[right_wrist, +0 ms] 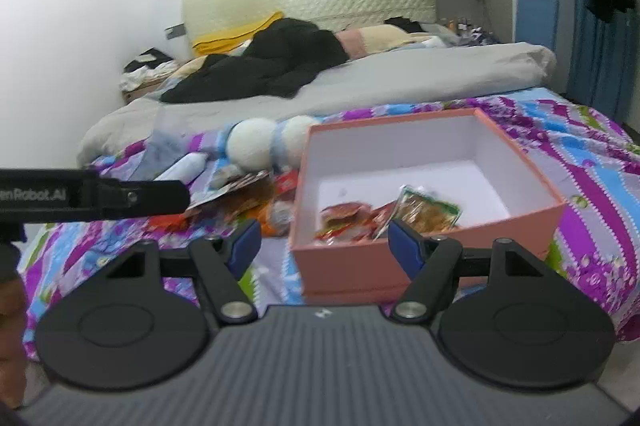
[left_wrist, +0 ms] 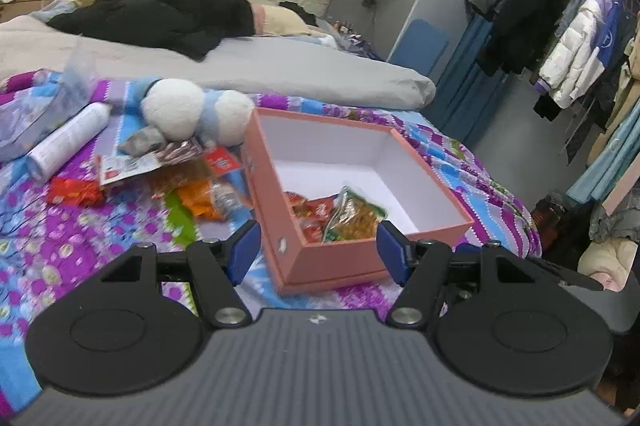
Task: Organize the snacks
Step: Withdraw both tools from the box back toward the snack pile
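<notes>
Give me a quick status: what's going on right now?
Left gripper and right gripper open, empty. Pink box holds few snack packets. More packets loose on bedspread.

Each handheld gripper has a grey ribbed body with a small white mark at its front edge. Two round black discs flank it, and black link arms pivot on silver screws. The left gripper (left_wrist: 318,252) carries blue pads on its fingers (left_wrist: 245,253). The right gripper (right_wrist: 326,252) looks the same. White lettering marks a black bar at the far left of the right wrist view.
</notes>
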Demonstrator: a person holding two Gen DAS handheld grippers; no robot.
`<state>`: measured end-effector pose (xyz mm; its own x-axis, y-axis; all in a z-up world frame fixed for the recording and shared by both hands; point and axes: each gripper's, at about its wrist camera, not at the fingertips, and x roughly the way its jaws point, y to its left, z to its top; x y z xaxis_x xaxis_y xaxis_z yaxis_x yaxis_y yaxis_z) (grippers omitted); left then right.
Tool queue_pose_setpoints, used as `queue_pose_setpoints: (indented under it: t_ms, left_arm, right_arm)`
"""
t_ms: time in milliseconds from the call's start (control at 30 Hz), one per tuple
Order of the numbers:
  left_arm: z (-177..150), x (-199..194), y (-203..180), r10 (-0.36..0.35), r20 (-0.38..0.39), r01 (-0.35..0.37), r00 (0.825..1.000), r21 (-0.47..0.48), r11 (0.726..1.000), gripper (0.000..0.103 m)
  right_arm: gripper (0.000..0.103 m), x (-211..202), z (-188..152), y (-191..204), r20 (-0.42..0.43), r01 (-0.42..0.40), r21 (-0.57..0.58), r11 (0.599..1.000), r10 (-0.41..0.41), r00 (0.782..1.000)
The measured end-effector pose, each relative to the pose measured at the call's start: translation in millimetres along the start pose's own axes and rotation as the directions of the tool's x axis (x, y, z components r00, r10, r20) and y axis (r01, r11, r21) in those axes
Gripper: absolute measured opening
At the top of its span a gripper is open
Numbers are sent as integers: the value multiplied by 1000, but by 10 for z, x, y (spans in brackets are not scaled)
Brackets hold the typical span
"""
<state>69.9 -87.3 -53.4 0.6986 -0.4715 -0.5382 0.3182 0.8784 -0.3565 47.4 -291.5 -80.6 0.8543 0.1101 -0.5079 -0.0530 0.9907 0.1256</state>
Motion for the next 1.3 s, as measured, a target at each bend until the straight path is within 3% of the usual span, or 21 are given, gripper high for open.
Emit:
queue_pose_setpoints:
  t_ms: [400, 533, 800, 1300]
  left_arm:
    - [-451, -564, 480, 103, 34, -100, 994, -73, 992, 69]
    - [-549, -637, 664, 134, 33, -130, 990, -105, 986, 69]
    - [-718, -501, 1038, 185, -39, -189, 982, -146, 971, 69]
    - [-587, -72, 1701, 271, -83, -283, 959, -194, 940, 69]
  right_arm:
    - [72, -106, -396, 531, -52, -159, -56, 986, 156, 986]
    - [72, -76, -450, 686, -62, -168, -103, 980, 162, 985]
    - [72, 67, -548, 874, -55, -148, -173, 974, 141, 989]
    - [72, 664, -520, 1069, -83, -129, -208, 970, 114, 990]
